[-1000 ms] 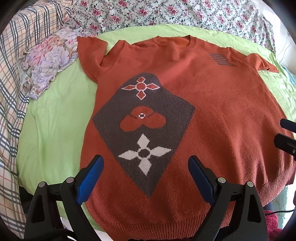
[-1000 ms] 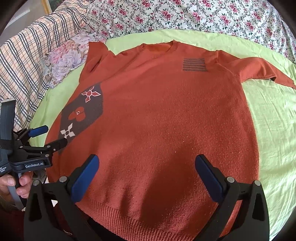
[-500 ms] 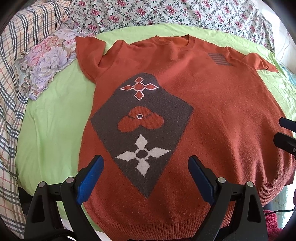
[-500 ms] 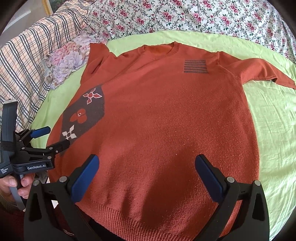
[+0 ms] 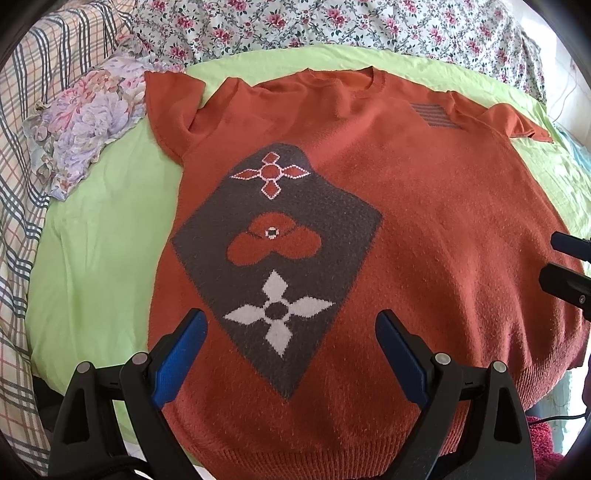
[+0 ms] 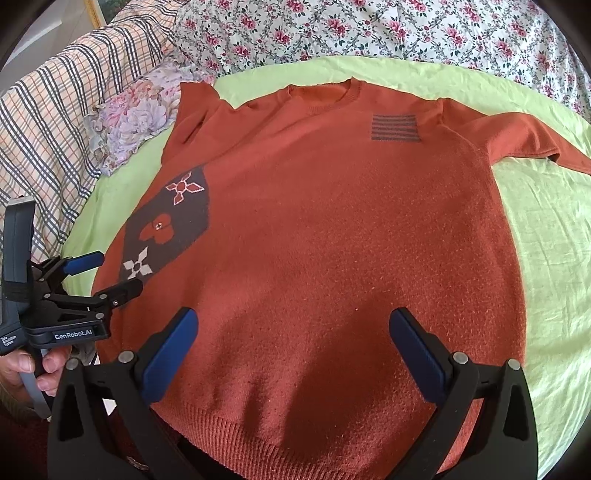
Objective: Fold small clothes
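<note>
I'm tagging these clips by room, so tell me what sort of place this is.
Most likely a bedroom: the orange sweater lies spread on a bed's green sheet, with a floral bedcover behind and a plaid blanket alongside.

Bare green sheet (image 6: 546, 236) lies open on my right beside the sweater (image 6: 332, 240); a floral pillow (image 5: 85, 122) crowds my left sleeve (image 5: 170, 107).

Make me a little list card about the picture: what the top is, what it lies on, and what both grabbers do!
garment: orange knitted short-sleeved top, spread flat, unfolded
pattern: dark grey diamond patch with flowers
surface: lime green sheet
beside it: small floral pillow
left gripper: open, above the hem, holding nothing
right gripper: open, above the hem, holding nothing
</note>
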The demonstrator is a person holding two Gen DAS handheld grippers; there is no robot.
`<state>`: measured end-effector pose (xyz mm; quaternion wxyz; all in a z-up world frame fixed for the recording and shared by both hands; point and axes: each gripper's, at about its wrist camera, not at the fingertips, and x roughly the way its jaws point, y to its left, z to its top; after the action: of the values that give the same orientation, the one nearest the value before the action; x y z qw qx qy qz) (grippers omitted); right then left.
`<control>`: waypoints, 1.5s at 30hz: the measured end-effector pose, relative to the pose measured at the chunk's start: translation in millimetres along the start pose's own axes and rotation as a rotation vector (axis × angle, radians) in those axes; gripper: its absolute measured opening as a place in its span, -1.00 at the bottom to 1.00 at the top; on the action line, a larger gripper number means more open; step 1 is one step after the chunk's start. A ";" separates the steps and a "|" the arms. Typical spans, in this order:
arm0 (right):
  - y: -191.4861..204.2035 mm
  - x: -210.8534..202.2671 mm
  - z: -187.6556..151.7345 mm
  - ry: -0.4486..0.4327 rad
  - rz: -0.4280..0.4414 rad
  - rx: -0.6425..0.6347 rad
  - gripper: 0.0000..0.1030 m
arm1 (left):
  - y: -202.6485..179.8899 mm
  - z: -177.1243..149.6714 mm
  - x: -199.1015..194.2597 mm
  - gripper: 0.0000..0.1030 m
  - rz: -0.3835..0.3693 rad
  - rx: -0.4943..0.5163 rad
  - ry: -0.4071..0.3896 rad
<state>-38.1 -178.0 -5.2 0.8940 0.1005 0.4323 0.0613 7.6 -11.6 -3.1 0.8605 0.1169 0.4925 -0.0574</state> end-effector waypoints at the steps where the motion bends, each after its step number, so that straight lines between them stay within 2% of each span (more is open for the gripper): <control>1: 0.8 0.4 0.6 -0.007 -0.004 -0.008 1.00 | 0.1 0.8 0.1 0.80 -0.004 0.001 -0.005; 4: 1.4 0.9 5.8 -0.065 -0.030 -0.049 1.00 | -0.4 3.6 0.9 0.80 -0.017 0.005 -0.032; 12: -0.5 6.9 19.1 -0.009 -0.027 -0.054 1.00 | 2.0 17.8 7.5 0.80 -0.023 0.029 -0.038; 17: -8.8 11.4 34.3 0.000 0.003 -0.055 0.99 | 13.2 42.6 11.6 0.80 -0.030 0.046 -0.063; 24: -36.6 11.3 80.9 -0.042 0.031 -0.055 0.99 | 42.9 116.6 23.1 0.80 -0.014 0.111 -0.147; 31: -73.7 35.1 145.1 -0.037 -0.009 -0.114 0.99 | 62.5 204.1 58.3 0.81 -0.070 0.206 -0.198; 33: -88.2 47.9 165.3 -0.015 -0.027 -0.112 0.98 | 70.2 226.7 75.0 0.81 -0.103 0.199 -0.197; 35: -103.6 62.8 189.1 -0.005 -0.046 -0.116 0.94 | 79.1 253.1 98.0 0.81 -0.121 0.202 -0.189; 37: -115.7 78.1 211.4 0.001 -0.075 -0.133 0.94 | 87.6 282.2 126.7 0.81 -0.081 0.221 -0.168; 39: -128.0 92.8 232.3 -0.004 -0.094 -0.147 0.93 | 97.1 306.1 151.6 0.81 -0.075 0.217 -0.145; 42: -147.5 114.4 266.0 -0.023 -0.072 -0.159 0.93 | 107.5 328.9 184.5 0.81 -0.161 0.231 -0.088; 45: -164.7 140.3 291.0 -0.006 -0.057 -0.161 0.93 | 111.4 341.8 208.4 0.81 -0.190 0.248 -0.028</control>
<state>281.0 -347.5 26.1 0.9020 0.0165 0.4258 0.0701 422.5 11.3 0.2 0.8368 0.1745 0.4785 -0.2008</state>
